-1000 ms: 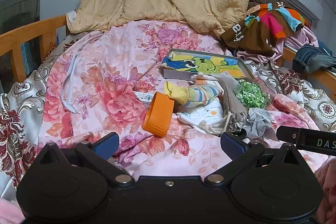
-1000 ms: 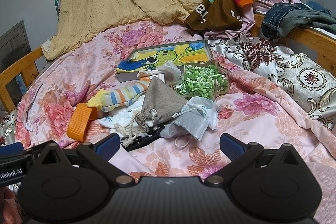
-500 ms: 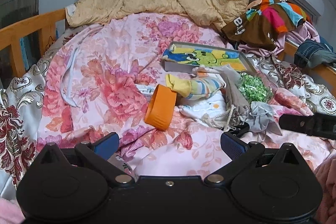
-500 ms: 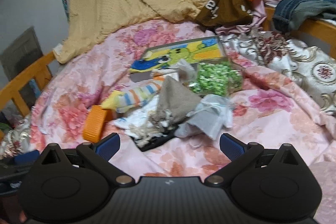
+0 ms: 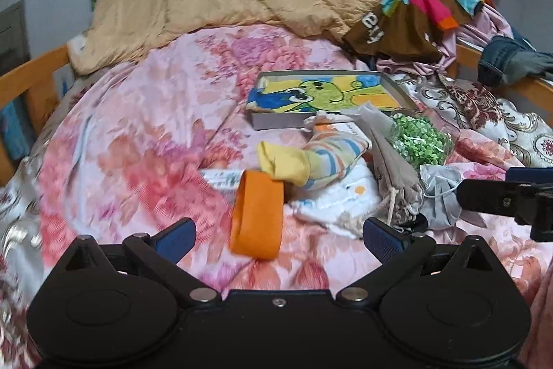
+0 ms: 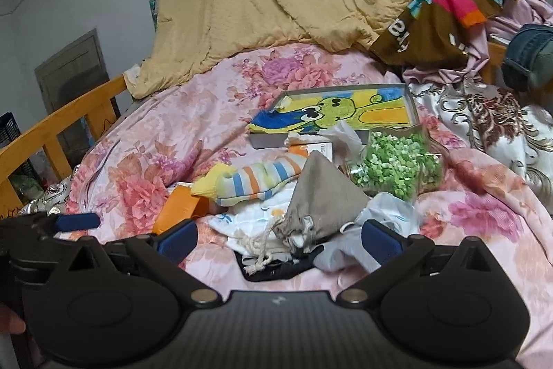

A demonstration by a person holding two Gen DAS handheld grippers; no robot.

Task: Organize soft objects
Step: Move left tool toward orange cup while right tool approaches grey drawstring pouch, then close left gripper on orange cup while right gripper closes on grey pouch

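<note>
The left gripper [image 5: 278, 236] has its jaws wide and empty, an orange band [image 5: 257, 213] lying between them. The right gripper [image 6: 278, 239] is also spread wide, with the grey drawstring pouch [image 6: 321, 199] just ahead between its jaws. Beyond lie the striped sock [image 6: 255, 180], then the cartoon tray [image 6: 413, 113].

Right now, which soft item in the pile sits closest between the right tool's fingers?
The grey drawstring pouch, cords trailing toward the right tool; the striped sock lies farther back.
</note>
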